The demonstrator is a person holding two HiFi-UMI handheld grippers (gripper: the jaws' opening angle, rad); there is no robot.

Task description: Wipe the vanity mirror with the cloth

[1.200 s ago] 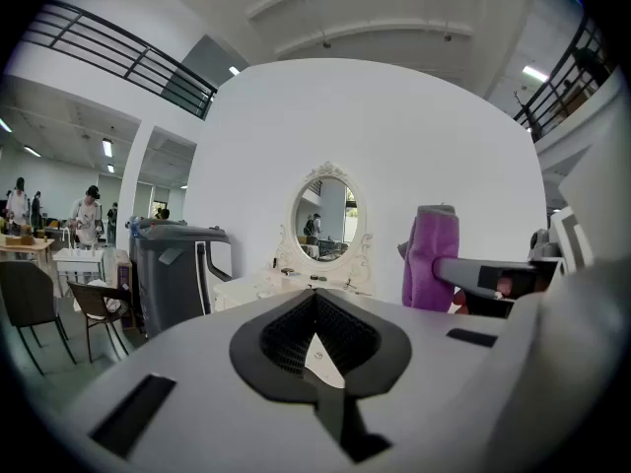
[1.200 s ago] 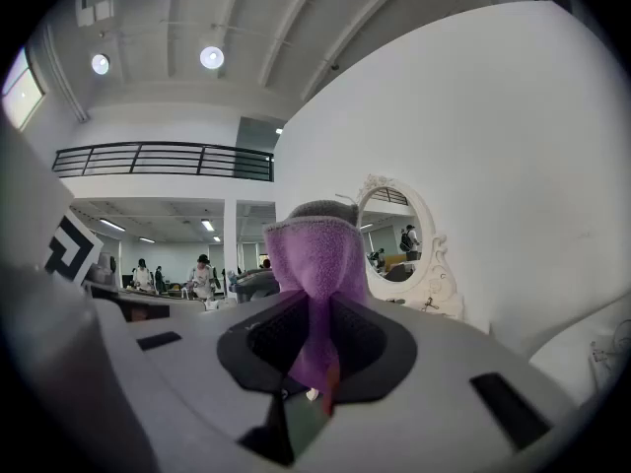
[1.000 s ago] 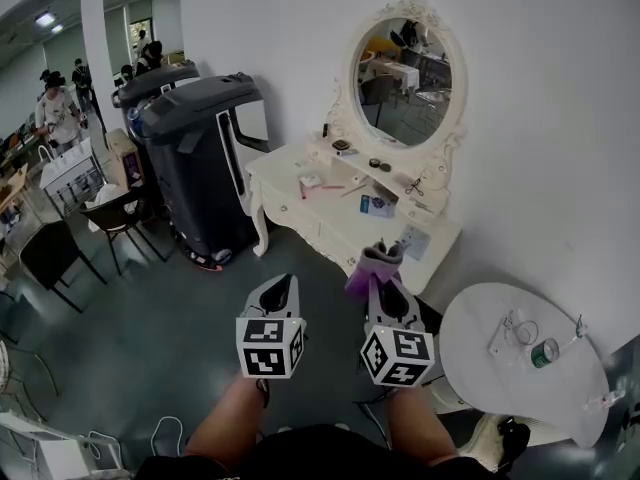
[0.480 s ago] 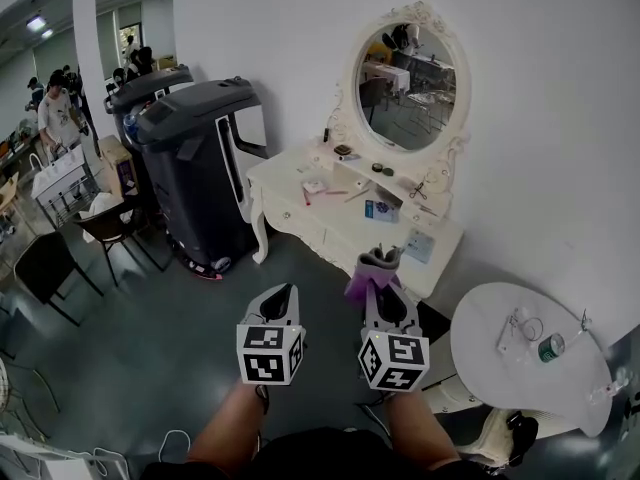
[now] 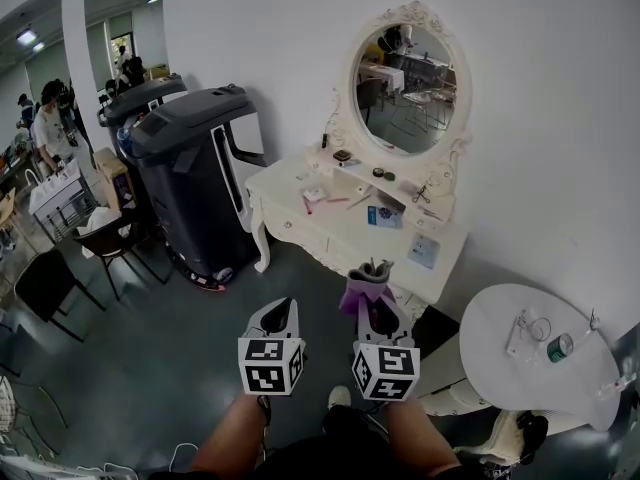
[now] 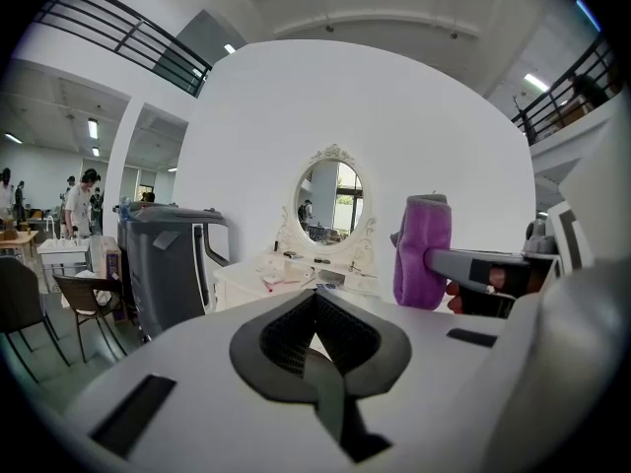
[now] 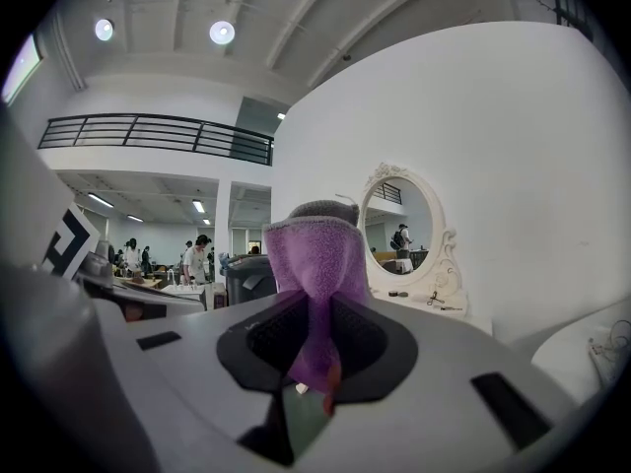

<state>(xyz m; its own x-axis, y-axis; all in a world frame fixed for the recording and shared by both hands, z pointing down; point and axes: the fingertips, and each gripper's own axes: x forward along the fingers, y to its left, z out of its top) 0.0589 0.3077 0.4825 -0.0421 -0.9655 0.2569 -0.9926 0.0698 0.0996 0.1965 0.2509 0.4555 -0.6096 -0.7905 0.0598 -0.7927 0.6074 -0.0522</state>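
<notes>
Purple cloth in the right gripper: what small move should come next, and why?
Probably carry the right gripper forward and up toward the oval mirror. Its jaws are shut on the purple cloth, so the cloth is ready. But the mirror stands well ahead, above the vanity table, and the cloth is not yet touching the glass.

I'm in a big open lab hall, not a home: mezzanine railing (image 7: pixel 158 134) overhead, people (image 5: pixel 48 128) milling out back, bulky dark machines (image 5: pixel 195 183), and a vanity mirror (image 5: pixel 404 75) on a white desk (image 5: pixel 325 236) by a bare wall (image 5: pixel 560 118).
</notes>
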